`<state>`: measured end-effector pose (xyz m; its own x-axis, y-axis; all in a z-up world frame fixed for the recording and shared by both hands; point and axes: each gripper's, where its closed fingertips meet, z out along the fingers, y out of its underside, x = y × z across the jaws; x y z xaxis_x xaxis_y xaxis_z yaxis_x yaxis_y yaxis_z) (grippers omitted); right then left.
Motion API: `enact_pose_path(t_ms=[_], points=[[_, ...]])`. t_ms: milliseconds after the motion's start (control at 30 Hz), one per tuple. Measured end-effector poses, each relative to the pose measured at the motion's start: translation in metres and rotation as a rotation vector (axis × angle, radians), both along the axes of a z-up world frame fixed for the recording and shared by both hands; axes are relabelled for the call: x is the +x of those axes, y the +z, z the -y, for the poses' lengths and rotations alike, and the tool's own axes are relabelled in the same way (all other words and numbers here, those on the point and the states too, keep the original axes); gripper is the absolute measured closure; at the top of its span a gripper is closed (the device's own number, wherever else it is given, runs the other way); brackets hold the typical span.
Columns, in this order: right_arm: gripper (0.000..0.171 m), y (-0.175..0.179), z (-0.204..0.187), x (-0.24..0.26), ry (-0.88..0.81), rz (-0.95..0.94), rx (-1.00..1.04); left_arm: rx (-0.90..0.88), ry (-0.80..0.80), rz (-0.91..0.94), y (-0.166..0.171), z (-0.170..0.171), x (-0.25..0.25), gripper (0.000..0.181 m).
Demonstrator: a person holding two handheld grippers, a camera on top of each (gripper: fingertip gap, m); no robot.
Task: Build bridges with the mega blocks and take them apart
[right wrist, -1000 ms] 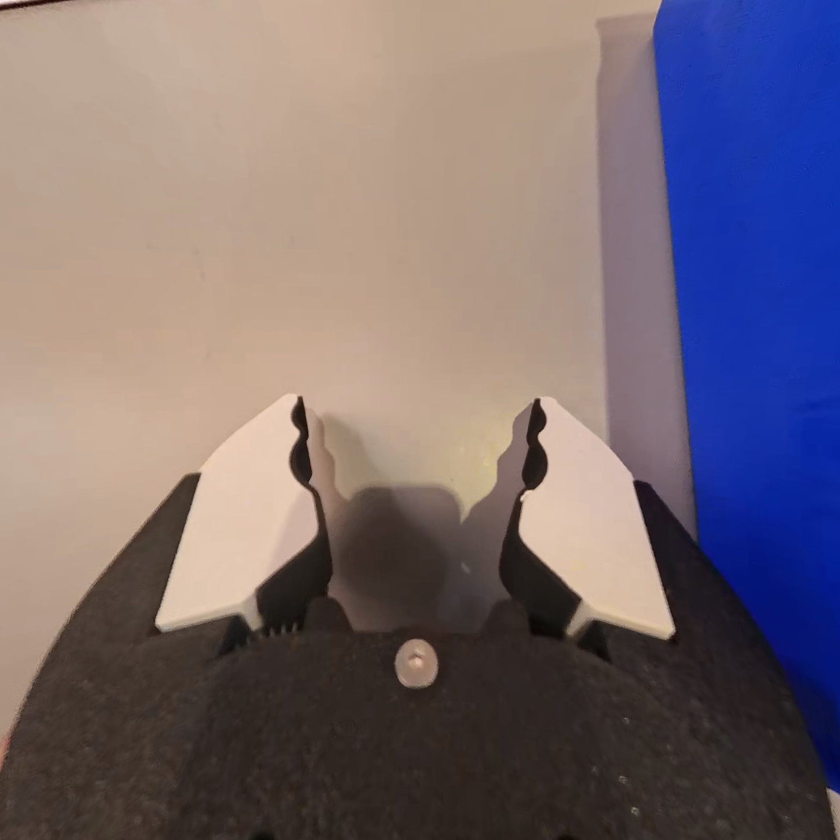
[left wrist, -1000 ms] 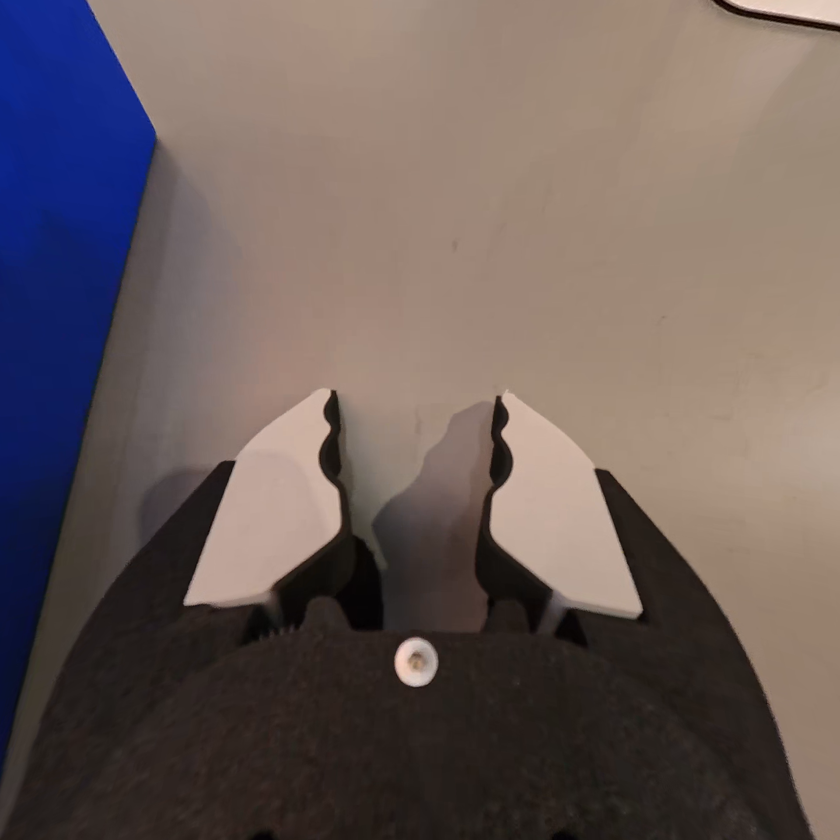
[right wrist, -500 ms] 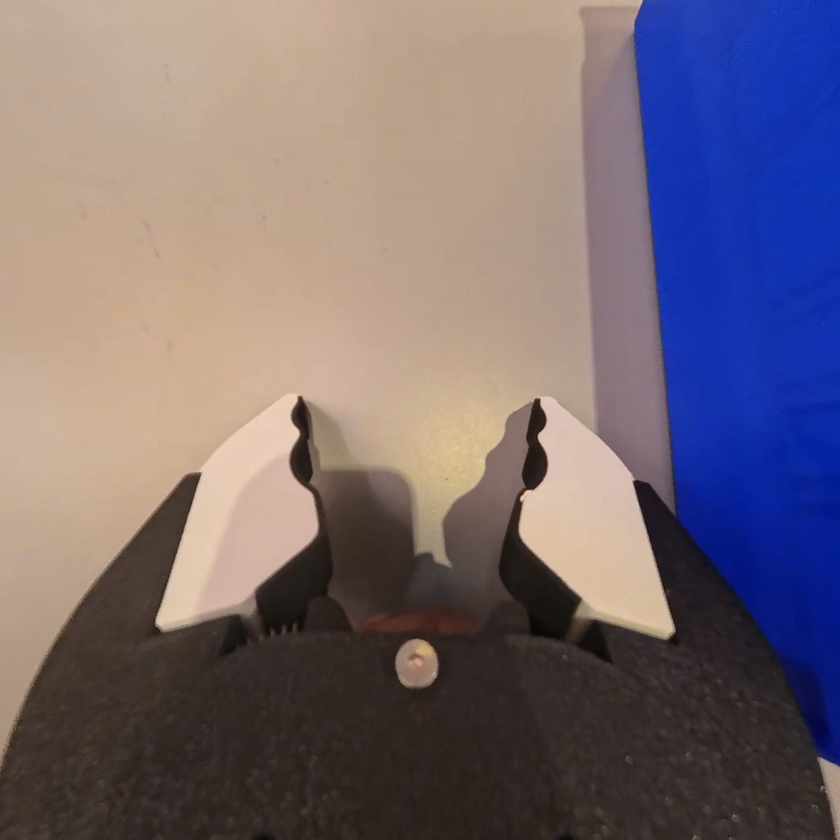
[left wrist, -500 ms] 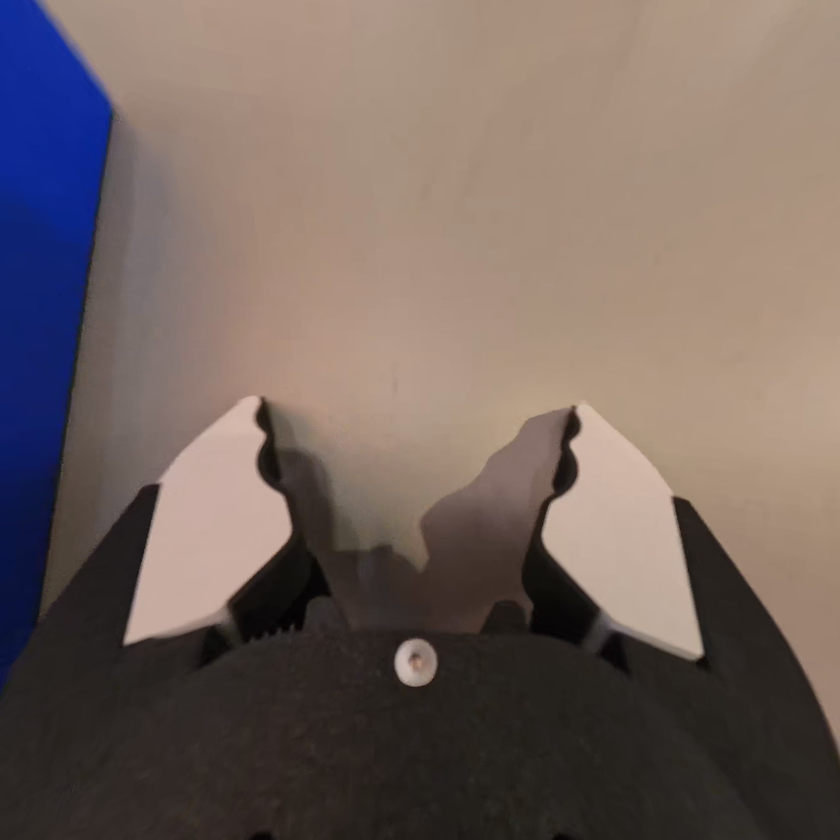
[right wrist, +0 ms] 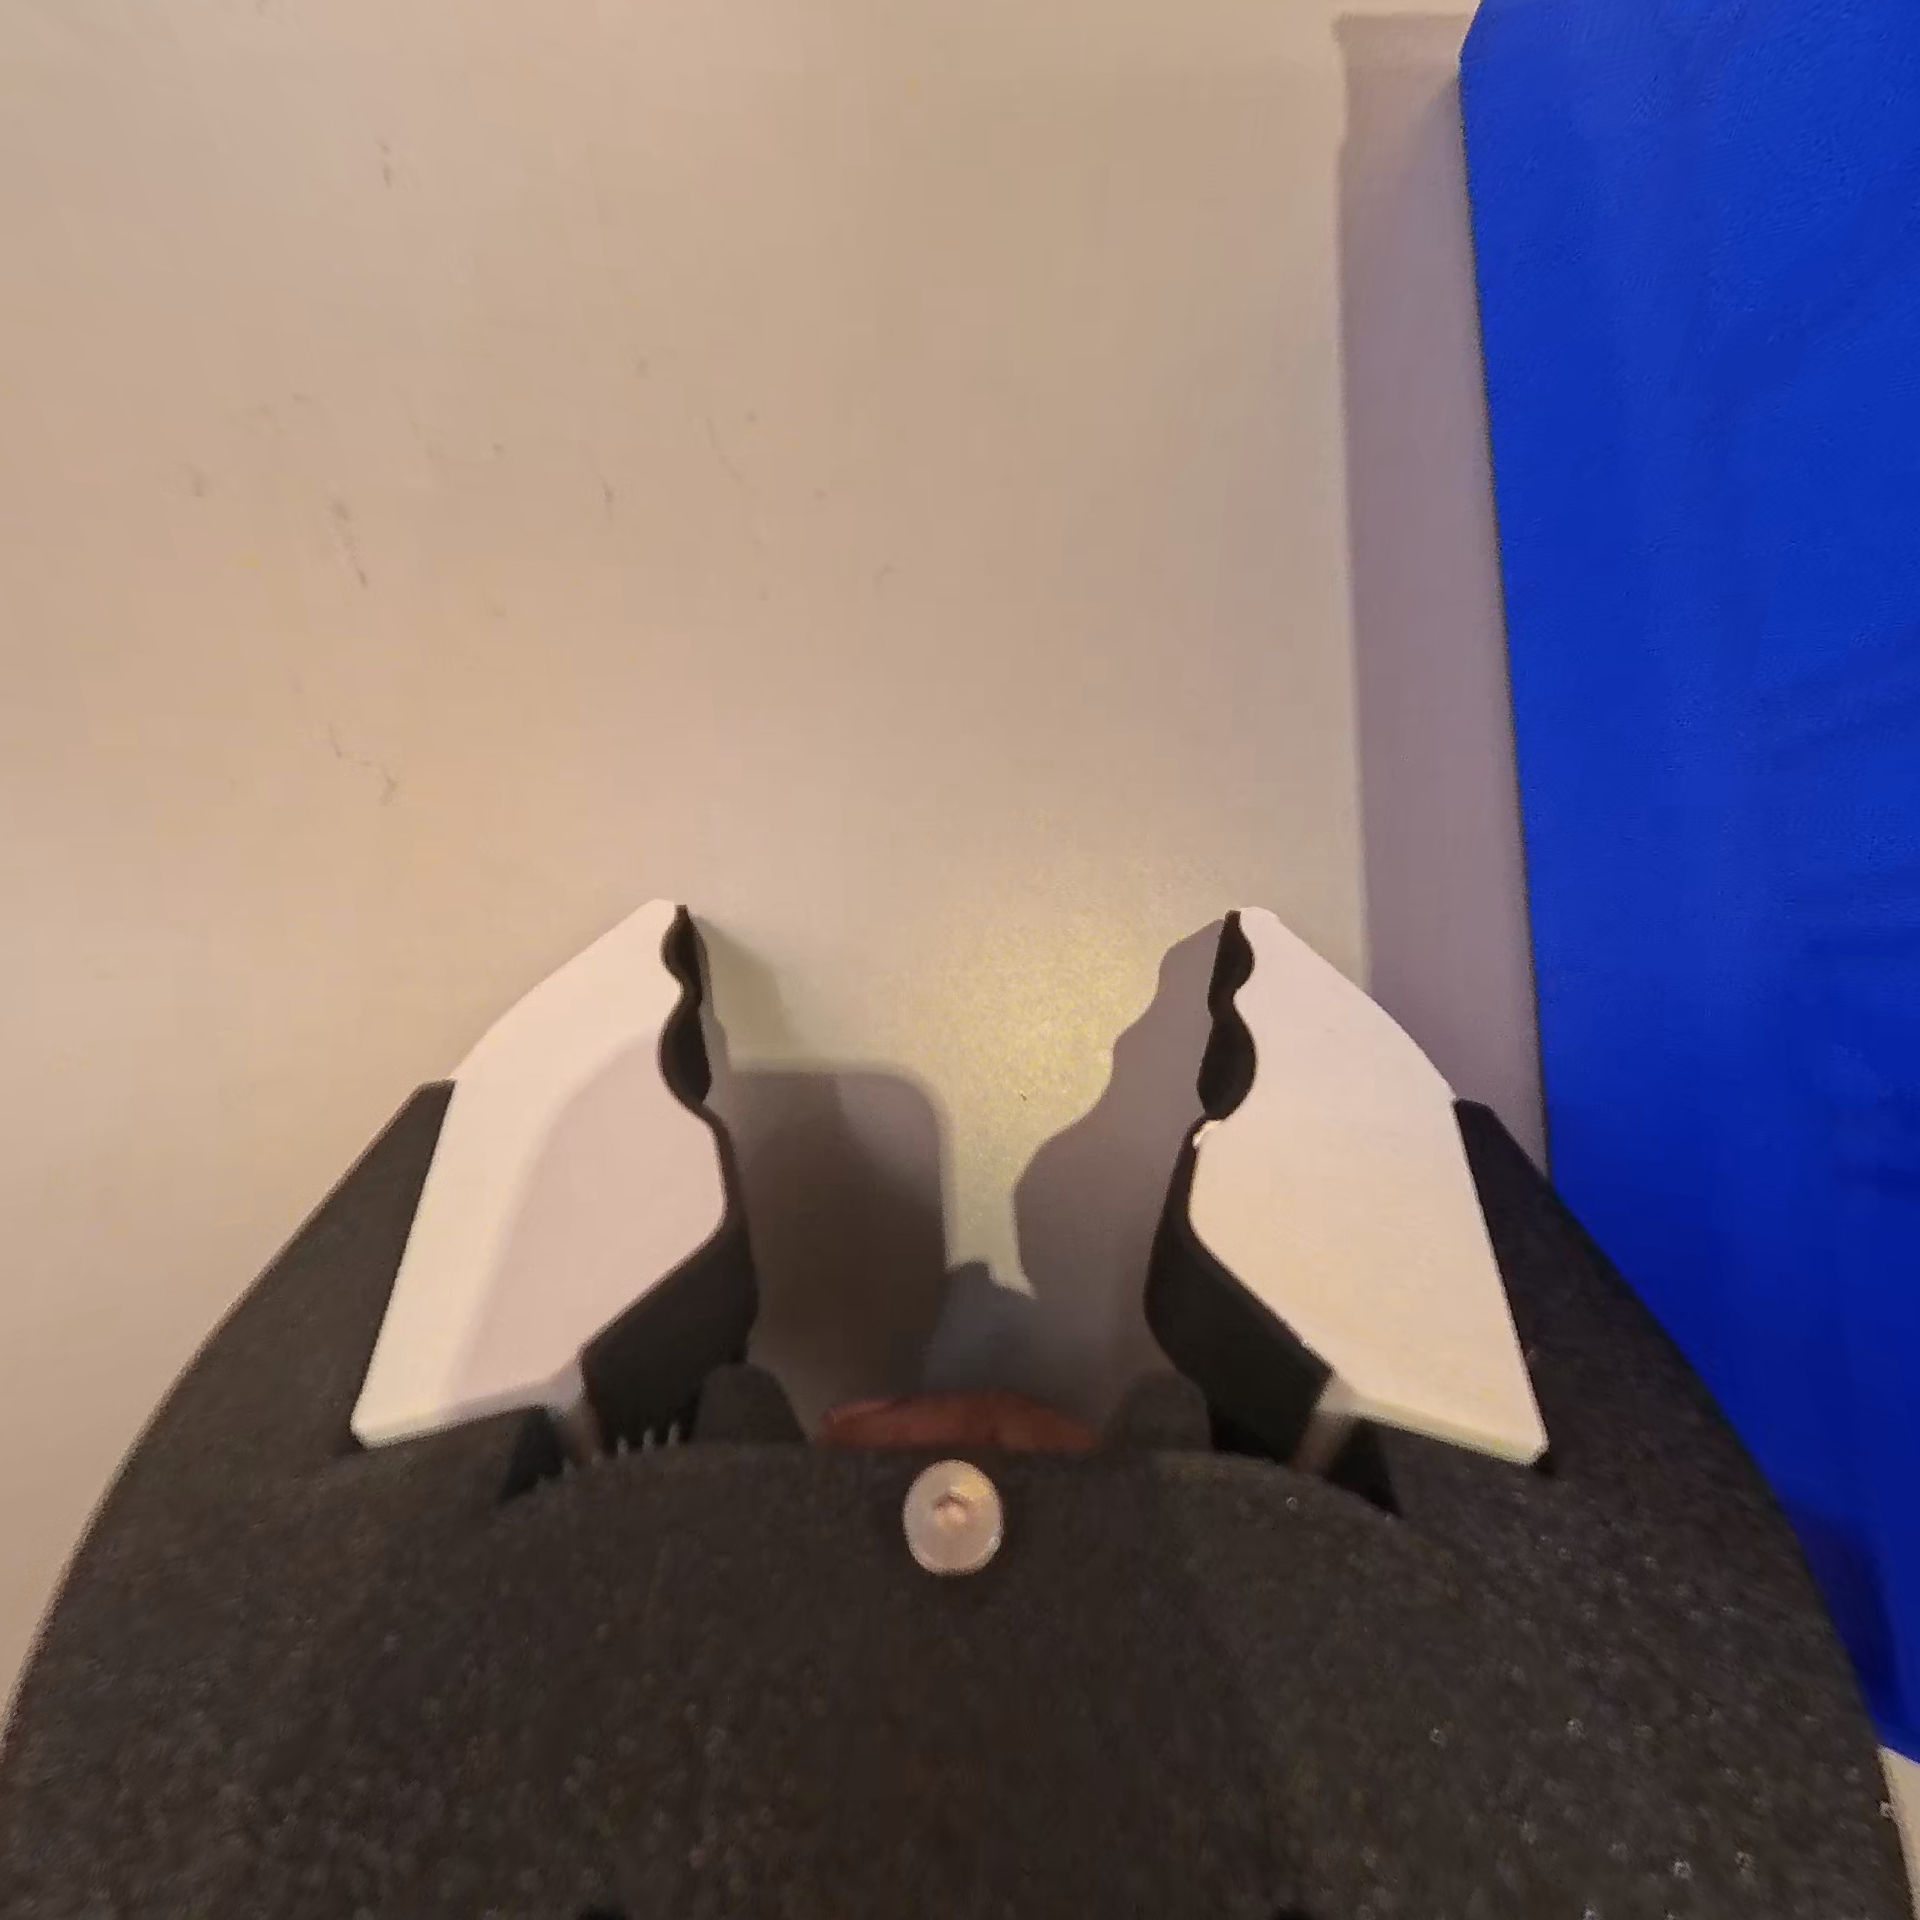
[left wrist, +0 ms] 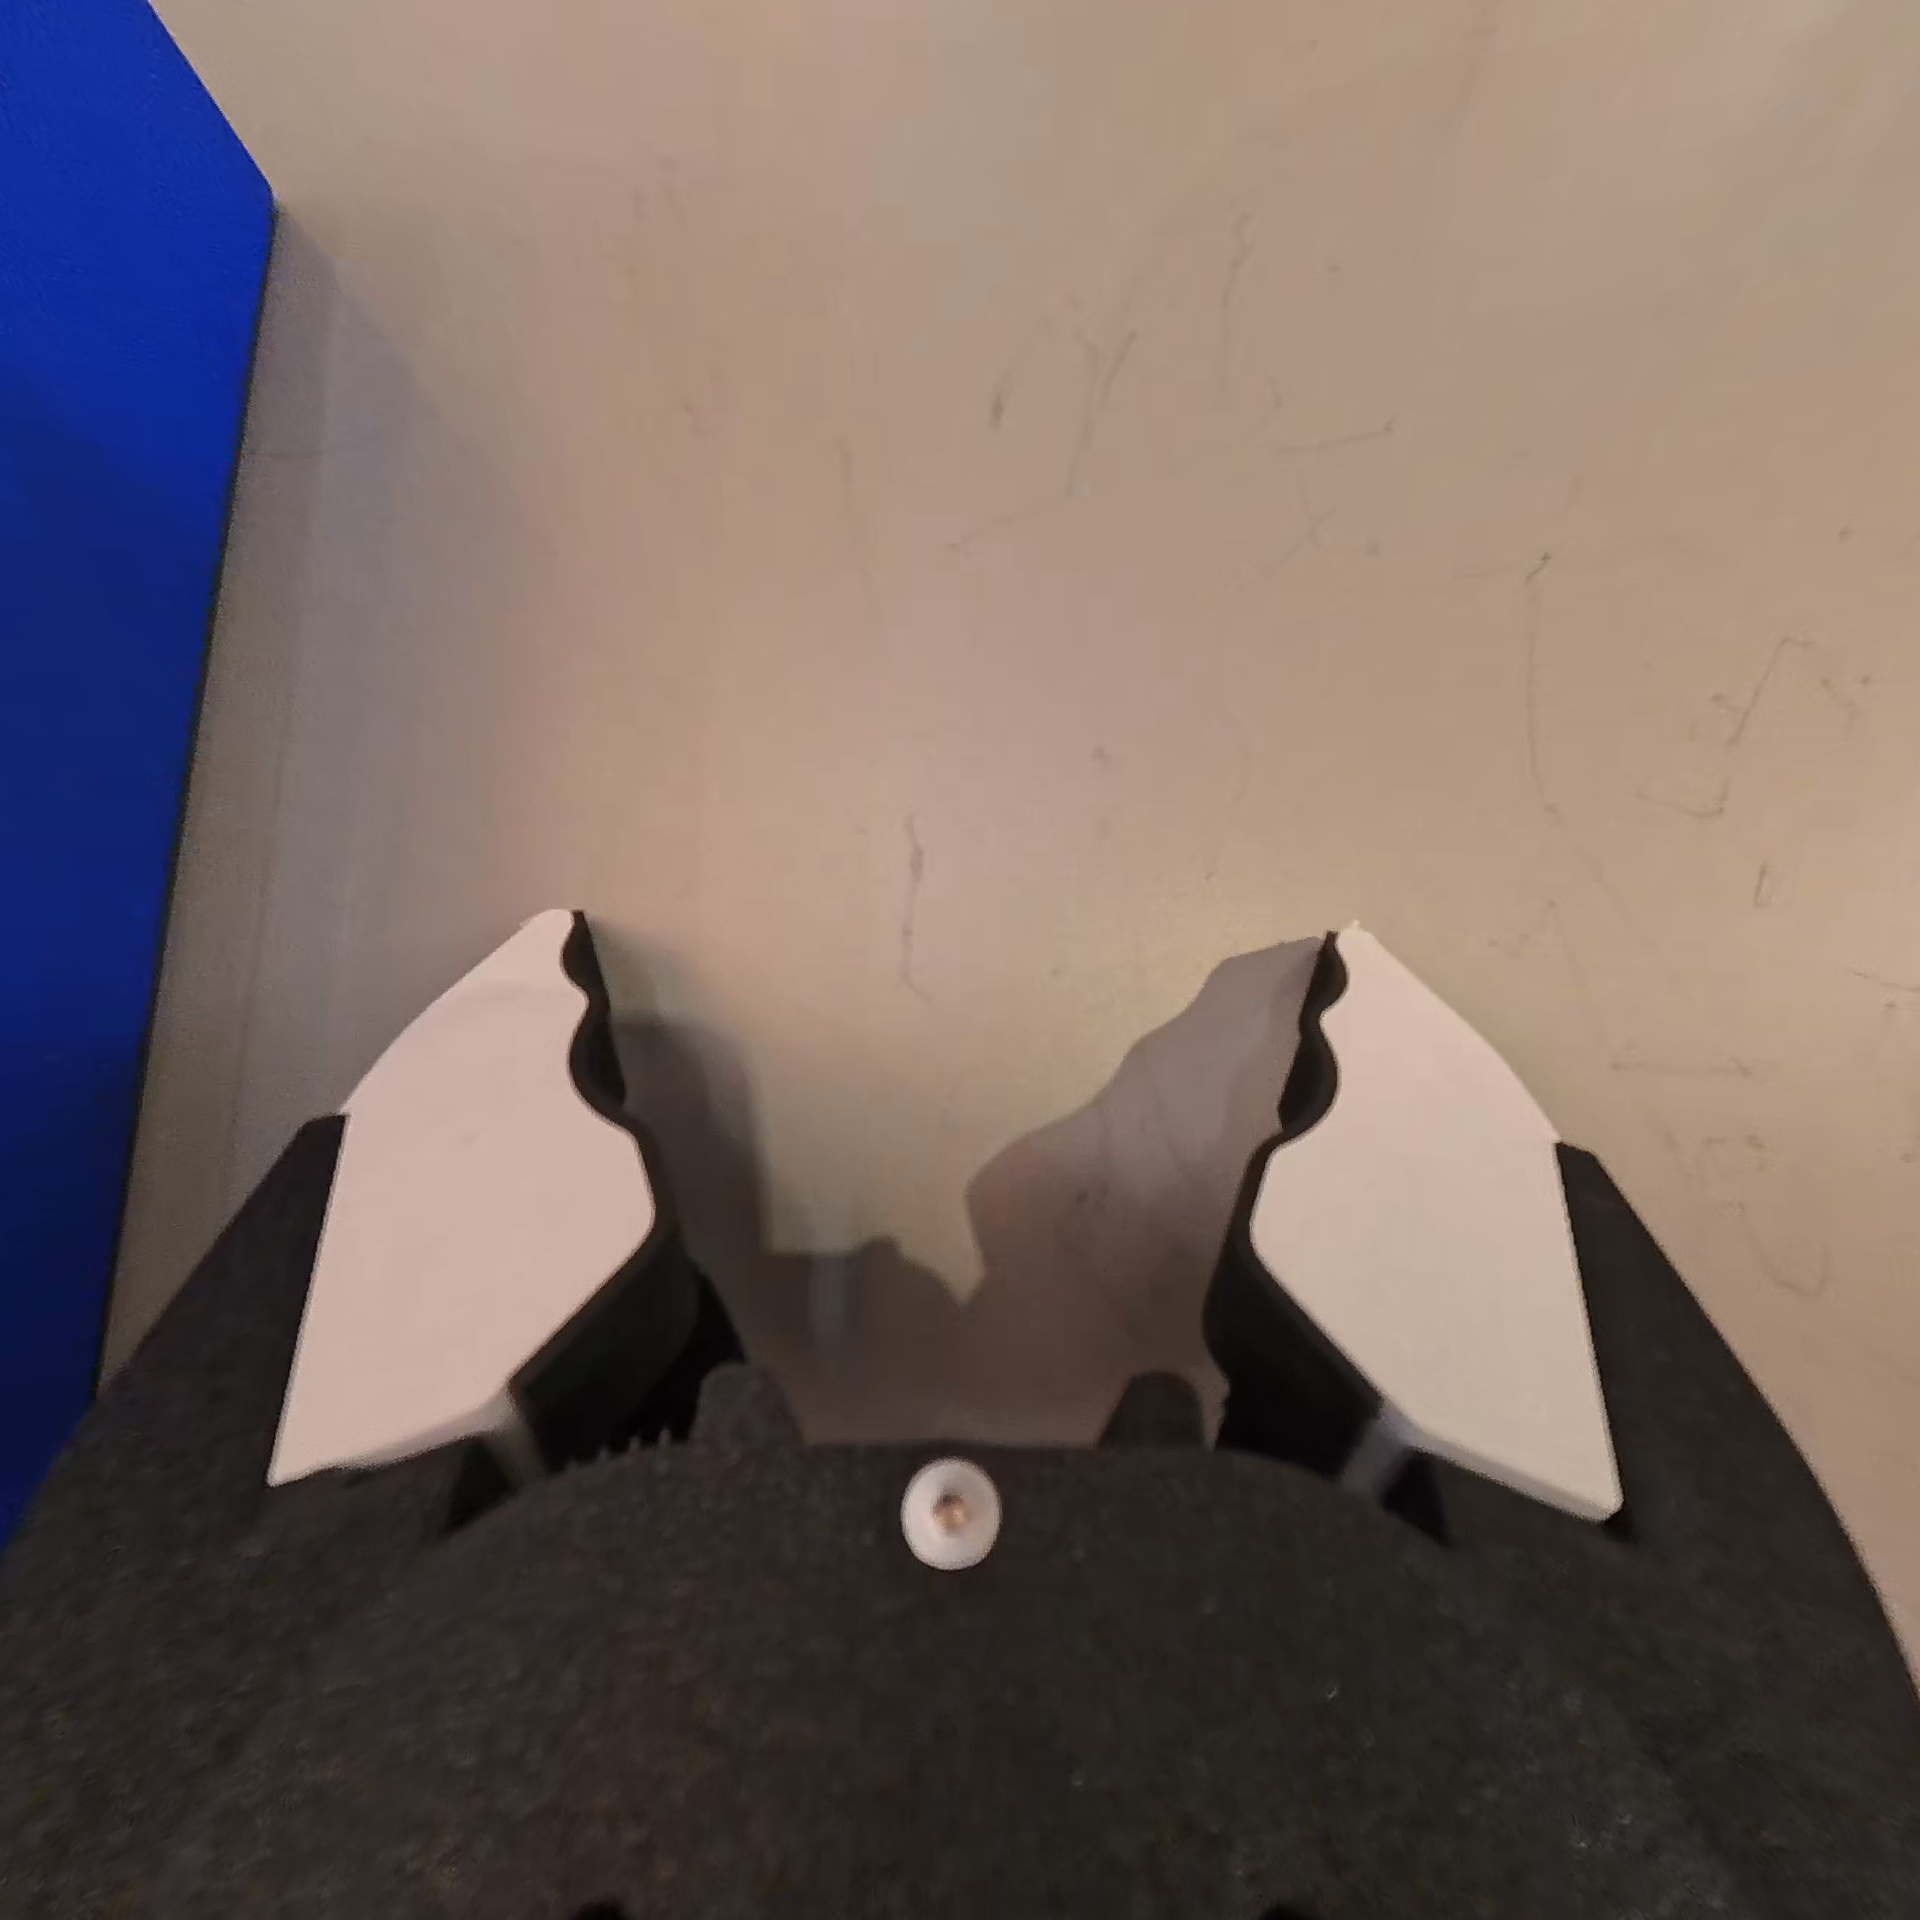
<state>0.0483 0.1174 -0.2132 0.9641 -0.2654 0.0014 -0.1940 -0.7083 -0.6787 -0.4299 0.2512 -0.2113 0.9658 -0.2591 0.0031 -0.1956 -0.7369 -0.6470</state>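
1. beige, faintly scratched tabletop (left wrist: 1039, 520) is filling both wrist views, and a blue panel (left wrist: 94, 623) is standing along the outer edge of each view: at the left in the left wrist view, at the right in the right wrist view.
2. left gripper (left wrist: 956, 925) is hovering close over bare surface with its jaws standing wide apart and nothing between them; its white fingers (left wrist: 468, 1195) are casting a shadow on the tabletop just beneath.
3. right gripper (right wrist: 956, 920) is likewise hanging with its jaws parted and nothing in them; a small reddish-brown sliver (right wrist: 956, 1425) is showing at the base of the gap, too little of it visible to identify.
4. mega blocks are not appearing in either view, so their position cannot be told; no bridge, built or dismantled, is showing.
5. judged step: both tools are searching for, or travelling toward, a first block, so progress on the task is looking early or between cycles.
6. doing the step well: the person is best served by tilting each gripper until a block is entering its view, keeping the jaws parted wider than the block, centring the block between the fingers, and closing on its flat sides rather than its studs.
7. risk: moving this low over the tabletop is leaving little warning before striking an unseen block or the blue panel.
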Motion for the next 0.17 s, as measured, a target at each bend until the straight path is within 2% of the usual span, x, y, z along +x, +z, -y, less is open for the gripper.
enact_pose_path(t_ms=[167], points=[[0.078, -0.0001, 0.0, 0.0001, 0.0, 0.0, 0.0, 0.001, -0.003, -0.001, -0.0005, -0.0006, 0.0011, 0.056]])
